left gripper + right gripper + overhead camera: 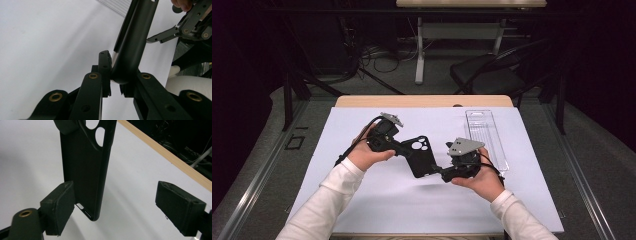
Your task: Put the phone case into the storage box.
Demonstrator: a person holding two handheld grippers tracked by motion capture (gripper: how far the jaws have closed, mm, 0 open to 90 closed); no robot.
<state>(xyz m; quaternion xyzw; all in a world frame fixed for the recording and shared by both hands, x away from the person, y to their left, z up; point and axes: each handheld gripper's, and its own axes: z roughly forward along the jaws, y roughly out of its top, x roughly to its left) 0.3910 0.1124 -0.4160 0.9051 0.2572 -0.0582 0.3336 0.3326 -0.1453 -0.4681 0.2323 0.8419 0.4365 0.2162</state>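
The person is wearing white long sleeves [329, 192], showing at the bottom of the high view. Each hand's gripper, left gripper [399, 145] and right gripper [443, 171], is showing matte black, with brass-ringed rivets gleaming along the linkage arms, blocky black pads [181, 207], a grey three-cornered plate [464, 146] on top, and a black cable [357, 140] trailing.
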